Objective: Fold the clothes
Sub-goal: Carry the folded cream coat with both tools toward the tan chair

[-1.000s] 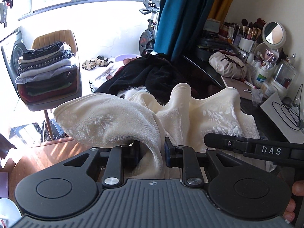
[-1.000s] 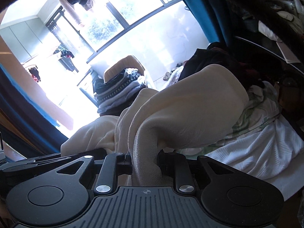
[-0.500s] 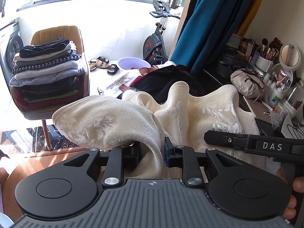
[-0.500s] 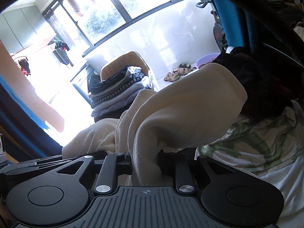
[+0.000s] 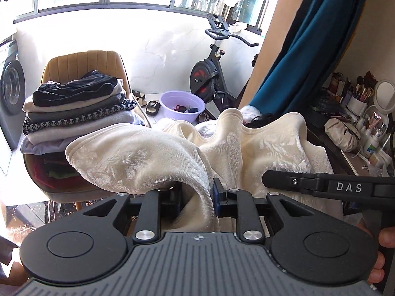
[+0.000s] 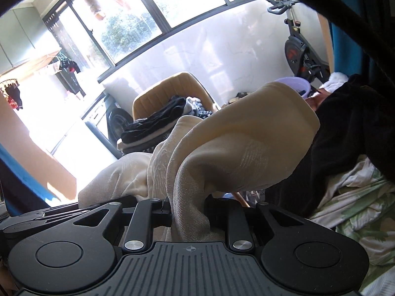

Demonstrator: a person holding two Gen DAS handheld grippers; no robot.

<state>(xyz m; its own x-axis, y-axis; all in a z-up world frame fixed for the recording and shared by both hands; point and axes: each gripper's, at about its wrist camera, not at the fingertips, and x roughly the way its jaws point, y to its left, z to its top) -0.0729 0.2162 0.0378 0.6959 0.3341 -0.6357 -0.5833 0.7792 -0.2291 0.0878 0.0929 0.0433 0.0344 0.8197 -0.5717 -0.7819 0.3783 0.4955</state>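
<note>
Left wrist view: left gripper (image 5: 197, 197) fingers are clamping a fold of the cream garment (image 5: 138, 157), which is hanging in the air, bunched and draping forward, likely so it can be carried or spread. Beyond it, a chair (image 5: 84, 61) is bearing a stack of folded clothes (image 5: 74, 108).

Right wrist view: right gripper (image 6: 188, 212) fingers are pinching another part of the cream garment (image 6: 246, 135), sharing the load above the bed (image 6: 365, 212), beside a dark garment (image 6: 350, 133).

folded pile (image 5: 76, 108) on chair (image 5: 84, 61) left, basin (image 5: 182, 106) before bike (image 5: 212, 74), desk (image 5: 345, 153) right.
</note>
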